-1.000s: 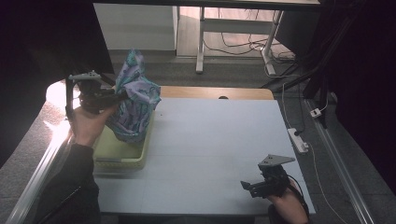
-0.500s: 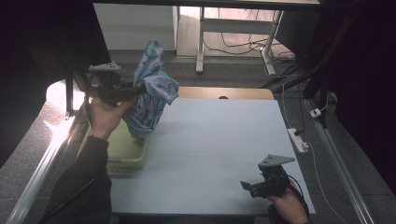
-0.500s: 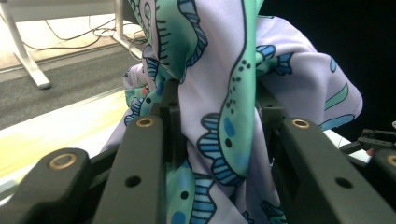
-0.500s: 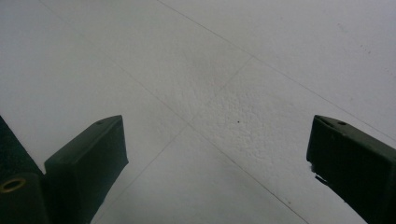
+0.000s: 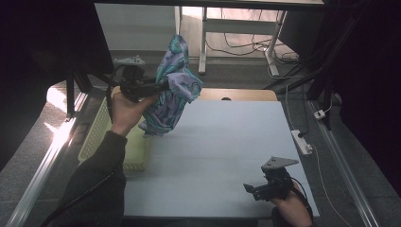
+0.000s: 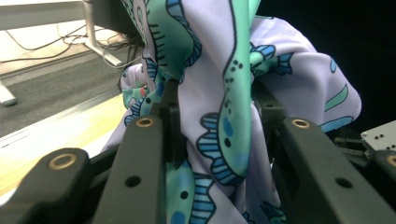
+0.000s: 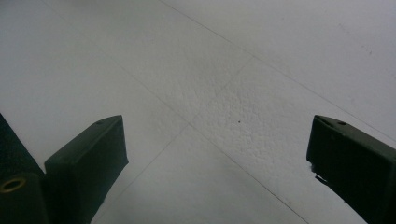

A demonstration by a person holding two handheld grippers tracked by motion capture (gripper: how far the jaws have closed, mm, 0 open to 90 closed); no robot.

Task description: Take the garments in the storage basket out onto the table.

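You have the patterned cloth (image 5: 171, 92) pinched in your left gripper (image 5: 158, 86), lifted above the far left part of the table (image 5: 222, 142), with its lowest folds hanging over the right rim of the yellow basket (image 5: 101, 127). In the left gripper view the jaws are clamped tight on a bunched fold of the cloth (image 6: 219, 116), fabric spilling out above and to both sides of the pads. Treat it as light, soft and limp: it drapes and folds under its own weight, holds no shape, and looks smooth enough that a thin pinch could slide out. Because you hold a gathered bunch and not an edge, it will likely stay crumpled until you find a hem or corner. For a second hold, go for the loose lower end hanging near the basket, or an outer edge well away from the bunch, and take a deep bite of fabric. Your right gripper (image 5: 265, 187) rests at the near right of the table, jaws spread wide with nothing between them; in its own view only the bare table surface (image 7: 224, 93) lies ahead.
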